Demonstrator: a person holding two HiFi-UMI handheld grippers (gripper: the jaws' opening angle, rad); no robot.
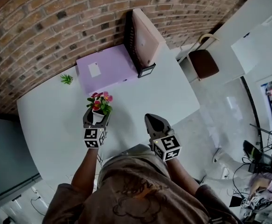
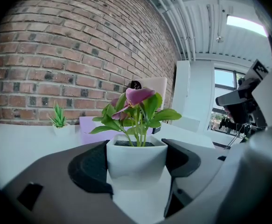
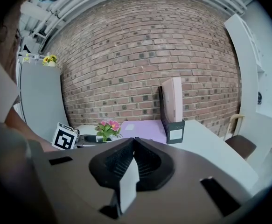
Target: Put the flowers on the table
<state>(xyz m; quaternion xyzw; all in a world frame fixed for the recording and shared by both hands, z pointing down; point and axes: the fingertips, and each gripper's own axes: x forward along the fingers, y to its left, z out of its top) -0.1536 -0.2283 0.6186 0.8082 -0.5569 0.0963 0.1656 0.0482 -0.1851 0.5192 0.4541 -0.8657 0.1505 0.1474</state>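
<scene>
Head view steeply downward; gripper views level toward brick wall [image 3: 140, 55]; flowers [image 1: 100, 102] shared

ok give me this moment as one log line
left tool: shut on flower pot | right tool: shut, empty | flower pot: upright, over table | set down: cannot tell

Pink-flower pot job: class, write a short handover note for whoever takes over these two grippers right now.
Left gripper: shut on the white square pot of pink flowers, one jaw pressing each side.
Right gripper: shut, nothing in it, held beside the left one near the table's front edge.
Where: the pot is upright over the white table, in front of the lilac flat box. Whether its base touches the tabletop cannot be told.
Done: pot gripped and brought over the table.
Left: lower it until it stands, if it is not down, then open the left jaws and draw back without tipping it.
</scene>
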